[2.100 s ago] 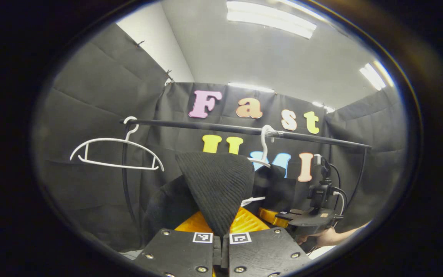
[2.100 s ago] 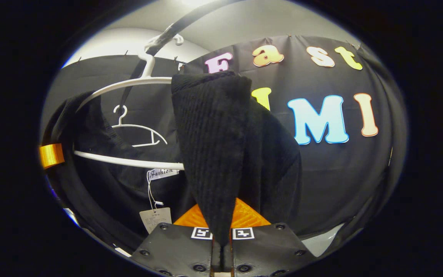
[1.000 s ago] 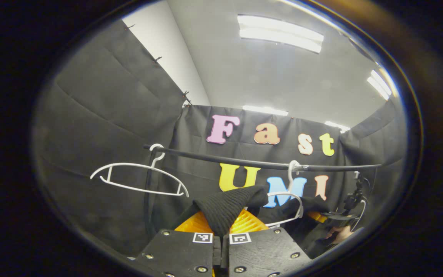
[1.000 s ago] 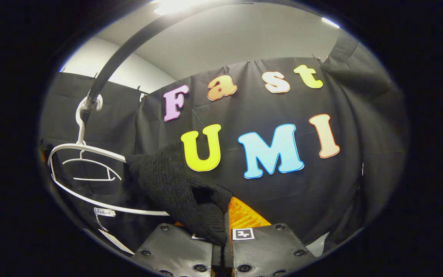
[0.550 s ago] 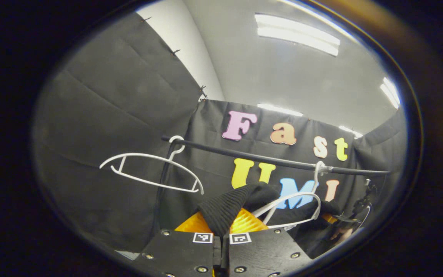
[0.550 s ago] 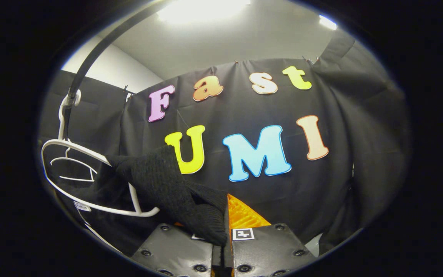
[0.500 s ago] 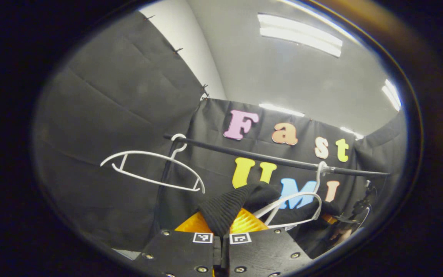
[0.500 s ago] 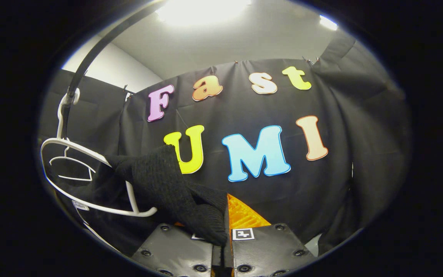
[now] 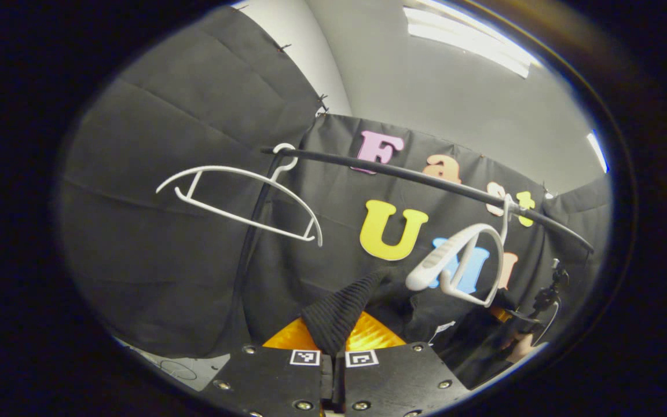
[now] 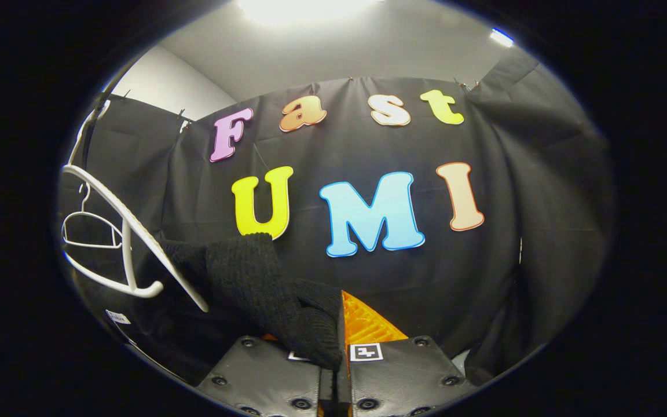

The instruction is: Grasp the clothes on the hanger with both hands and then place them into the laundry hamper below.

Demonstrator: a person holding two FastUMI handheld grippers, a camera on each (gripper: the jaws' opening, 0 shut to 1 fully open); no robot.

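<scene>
The black knit garment [image 9: 339, 304] hangs off the hanger, stretched between both grippers. At the bottom of the left gripper view, my left gripper [image 9: 333, 349] is shut on one ribbed fold. Another fold [image 10: 255, 278] is pinched in my right gripper [image 10: 338, 354], which is shut at the bottom of the right gripper view. The white hanger [image 9: 465, 262] that carried the garment is bare and tilted, hooked on the black rail [image 9: 420, 178]. It appears again as the white hanger [image 10: 136, 240] at the left. The right gripper [image 9: 520, 322], held by a hand, sits low at the right.
A second empty white hanger [image 9: 241, 197] hangs at the rail's left end beside the rack's upright post [image 9: 250, 231]. That hanger [image 10: 89, 229] sits far left in the right gripper view. A white label tag [image 10: 117, 317] shows on the garment's lower part. Black cloth walls surround the rack.
The garment has slipped off the white hanger, which now swings bare and tilted. Both grippers have come down and away from the rail, still shut on the cloth.
</scene>
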